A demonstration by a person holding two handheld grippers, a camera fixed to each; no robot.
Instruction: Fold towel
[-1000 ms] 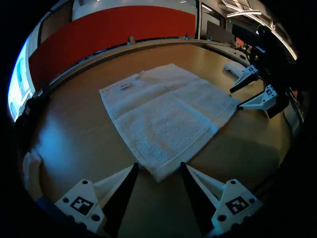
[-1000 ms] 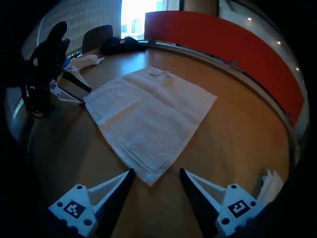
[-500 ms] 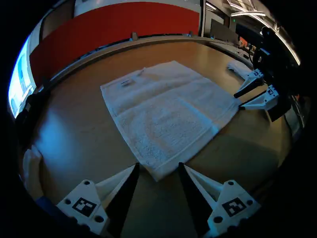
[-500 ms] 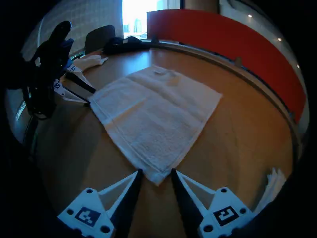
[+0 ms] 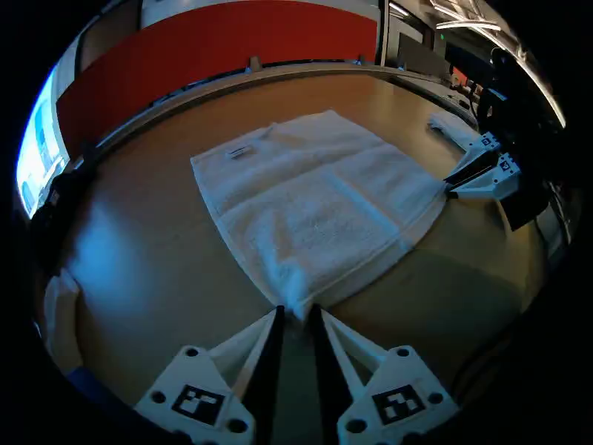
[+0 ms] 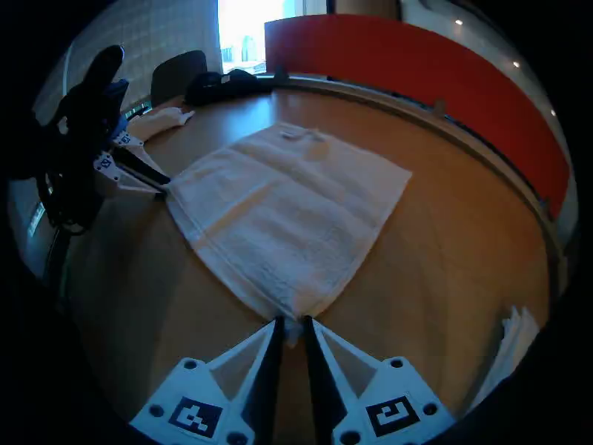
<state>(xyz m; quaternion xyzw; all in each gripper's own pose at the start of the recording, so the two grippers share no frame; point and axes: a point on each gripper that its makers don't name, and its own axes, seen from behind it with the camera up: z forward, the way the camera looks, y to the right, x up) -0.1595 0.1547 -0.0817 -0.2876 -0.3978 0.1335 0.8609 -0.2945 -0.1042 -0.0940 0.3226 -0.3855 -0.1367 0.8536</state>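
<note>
A white towel (image 5: 319, 208) lies flat on the wooden table (image 5: 148, 245), one corner pointing at each gripper. In the left gripper view, my left gripper (image 5: 296, 311) is shut on the near corner, which is pinched up slightly. At the far right of that view, my right gripper (image 5: 448, 187) pinches the opposite side's corner. In the right gripper view, the towel (image 6: 289, 208) spreads ahead and my right gripper (image 6: 293, 322) is shut on its near corner. The left gripper (image 6: 166, 185) grips the corner at the left, held by a dark-gloved hand.
A red partition (image 5: 207, 52) runs along the table's far edge. Small white cloths lie at the table's edges (image 5: 55, 319) (image 5: 452, 130) (image 6: 515, 341) (image 6: 163, 117). A dark bag (image 6: 230, 81) and a chair (image 6: 178, 74) sit at the far end.
Both grippers went from open around the towel's corners to shut on them. The pinched corners have bunched up slightly.
</note>
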